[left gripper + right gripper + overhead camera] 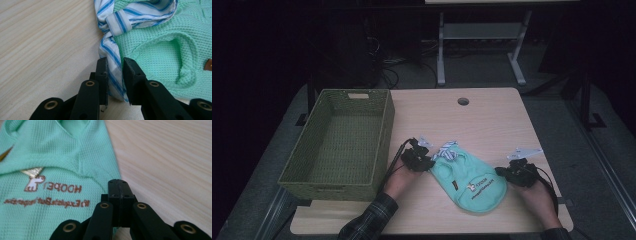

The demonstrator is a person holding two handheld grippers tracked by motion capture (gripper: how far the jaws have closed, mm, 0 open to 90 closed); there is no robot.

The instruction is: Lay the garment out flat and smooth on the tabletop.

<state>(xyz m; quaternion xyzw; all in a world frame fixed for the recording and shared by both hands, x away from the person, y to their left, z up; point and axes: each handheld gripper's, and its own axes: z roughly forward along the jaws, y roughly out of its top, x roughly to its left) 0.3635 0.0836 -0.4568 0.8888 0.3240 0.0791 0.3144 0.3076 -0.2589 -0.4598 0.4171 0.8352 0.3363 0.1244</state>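
Note:
A small mint-green knit garment (472, 182) with brown lettering lies flat on the table's near half. A blue-and-white striped cloth (447, 150) is knotted at its far left end. My left gripper (421, 160) sits at the garment's left side. In the left gripper view its jaws (115, 62) are closed on a hanging strip of the striped cloth (112, 53), beside the knit garment (160, 50). My right gripper (514, 174) rests at the garment's right edge. Its jaws (117, 182) are pressed together over the hem of the garment (55, 162), with no cloth visible between them.
A green woven basket (384, 130), empty, stands on the left part of the wooden table (492, 120). A round cable hole (463, 101) is near the table's far edge. A metal table frame (482, 35) stands on the floor beyond.

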